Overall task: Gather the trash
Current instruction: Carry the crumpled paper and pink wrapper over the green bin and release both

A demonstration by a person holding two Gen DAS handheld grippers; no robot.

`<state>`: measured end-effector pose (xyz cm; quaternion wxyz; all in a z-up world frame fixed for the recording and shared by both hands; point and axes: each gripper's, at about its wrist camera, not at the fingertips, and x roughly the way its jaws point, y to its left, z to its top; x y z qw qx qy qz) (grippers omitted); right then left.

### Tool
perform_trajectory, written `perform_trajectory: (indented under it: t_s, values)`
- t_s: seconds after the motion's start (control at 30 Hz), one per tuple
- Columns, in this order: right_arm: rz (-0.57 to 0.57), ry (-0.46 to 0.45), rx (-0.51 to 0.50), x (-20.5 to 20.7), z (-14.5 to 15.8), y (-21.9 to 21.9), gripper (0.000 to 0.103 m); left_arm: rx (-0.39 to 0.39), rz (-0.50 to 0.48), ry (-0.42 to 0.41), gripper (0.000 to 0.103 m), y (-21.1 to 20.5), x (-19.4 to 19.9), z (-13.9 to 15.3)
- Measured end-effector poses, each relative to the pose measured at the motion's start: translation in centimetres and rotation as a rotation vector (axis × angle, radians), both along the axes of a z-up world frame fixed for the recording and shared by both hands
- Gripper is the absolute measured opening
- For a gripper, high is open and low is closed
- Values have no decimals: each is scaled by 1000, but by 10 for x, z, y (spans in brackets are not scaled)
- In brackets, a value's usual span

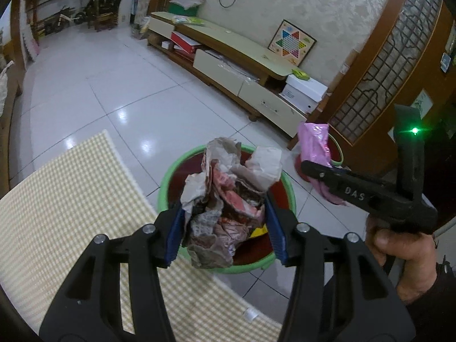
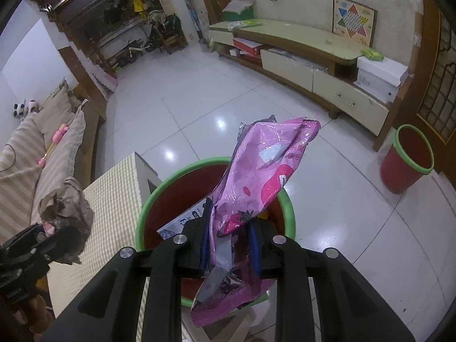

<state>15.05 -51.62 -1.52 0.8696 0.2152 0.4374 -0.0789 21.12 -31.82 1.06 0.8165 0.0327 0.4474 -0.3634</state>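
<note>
My left gripper point(image 1: 225, 228) clamps a wad of crumpled paper wrappers point(image 1: 225, 199) between its blue pads, jaws at a moderate width because the wad fills them. It hangs just past the curved edge of the bench point(image 1: 71, 213), with its checked cloth, and directly over the green-rimmed red bin point(image 1: 171, 176) on the floor. The wad looks light and springy, all creases and loose flaps, so I judge it will crush rather than slip; the dense middle, where I have it, is the sensible hold. It has no strong long axis, though its loose flaps poke up and away from me.

My right gripper point(image 2: 229, 245) is pinched nearly closed on a pink foil snack bag point(image 2: 256, 176), thin enough for the jaws to all but meet. I hold it about a third of the way up: the crumpled lower end droops toward me and the longer part stands up, leaning away to the right, so its long axis runs steeply upward over the bin. It looks glossy, limp and slippery, likely weightless; a flat pinch across it suits it. A printed box point(image 2: 182, 221) already lies inside the bin.

Further off, a second red bin point(image 2: 407, 159) stands on the tiled floor point(image 2: 199, 99) beside a low TV cabinet point(image 2: 299, 48).
</note>
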Motion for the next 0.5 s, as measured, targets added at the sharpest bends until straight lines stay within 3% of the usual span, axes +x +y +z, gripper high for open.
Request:
perform_trajectory:
  t_s: [0.2, 0.5]
  values:
    - [30, 17, 30, 11, -8, -3, 22, -5, -8, 44, 52, -12, 2, -13]
    - [72, 43, 23, 18, -14, 4, 27, -84, 35, 129, 55, -11, 16, -15]
